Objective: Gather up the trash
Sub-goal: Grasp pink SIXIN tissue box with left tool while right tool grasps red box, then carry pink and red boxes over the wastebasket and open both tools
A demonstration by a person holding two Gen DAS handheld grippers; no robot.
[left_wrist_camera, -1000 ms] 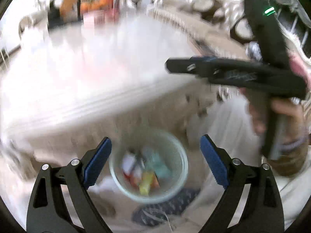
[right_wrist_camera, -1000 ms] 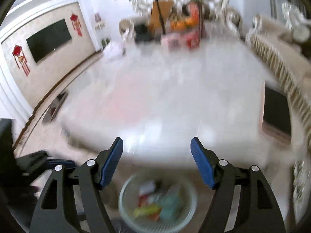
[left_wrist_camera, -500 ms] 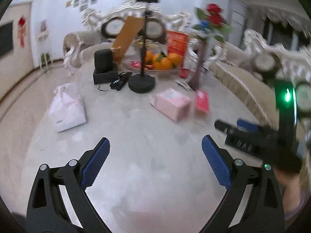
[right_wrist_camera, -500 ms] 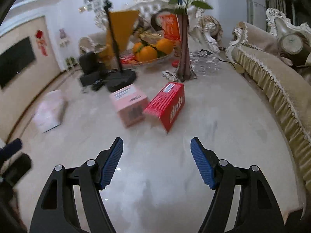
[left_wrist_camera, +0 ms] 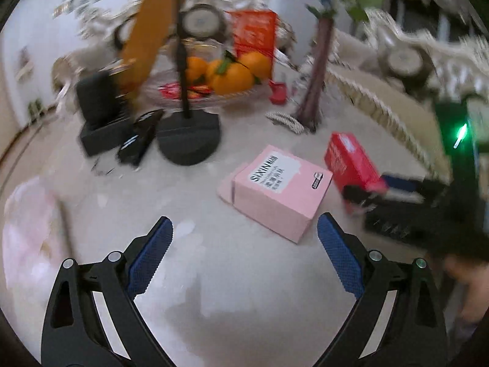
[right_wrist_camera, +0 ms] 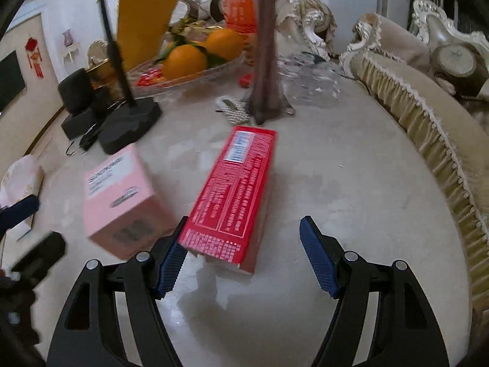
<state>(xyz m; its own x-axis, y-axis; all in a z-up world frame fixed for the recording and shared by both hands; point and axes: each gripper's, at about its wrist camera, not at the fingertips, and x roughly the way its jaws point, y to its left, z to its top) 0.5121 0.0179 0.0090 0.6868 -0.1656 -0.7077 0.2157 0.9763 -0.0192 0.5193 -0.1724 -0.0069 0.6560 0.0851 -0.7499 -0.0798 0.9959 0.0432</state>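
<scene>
On a pale marble table (right_wrist_camera: 351, 168), two hand-held grippers hover over boxes of packaging, both with jaws spread and nothing clamped. At far left in the right wrist view lies a soft pink tissue pack (right_wrist_camera: 21, 180), near the table's edge; behind it stand a black box (right_wrist_camera: 76, 104) and the round black base of a stand (right_wrist_camera: 128, 125). A glass dish of oranges (right_wrist_camera: 186, 61) sits beyond, beside a dark vase stem (right_wrist_camera: 266, 61). Toward the middle, a pink box (right_wrist_camera: 119, 195) lies tilted on the table, just beside a long red box (right_wrist_camera: 235, 189) lying with its printed panel up. The right gripper (right_wrist_camera: 244, 257) hangs with its left finger (right_wrist_camera: 171, 263) just at the red box's near corner, though contact cannot be told; its right finger stands well clear. In the left wrist view, the left gripper (left_wrist_camera: 244, 257) is released above bare marble, the pink box (left_wrist_camera: 281, 189) just ahead of its right finger (left_wrist_camera: 339, 260) and the red box (left_wrist_camera: 351, 159) behind that. At right, an upholstered fringed sofa (right_wrist_camera: 428, 116) curves along the table's edge.
</scene>
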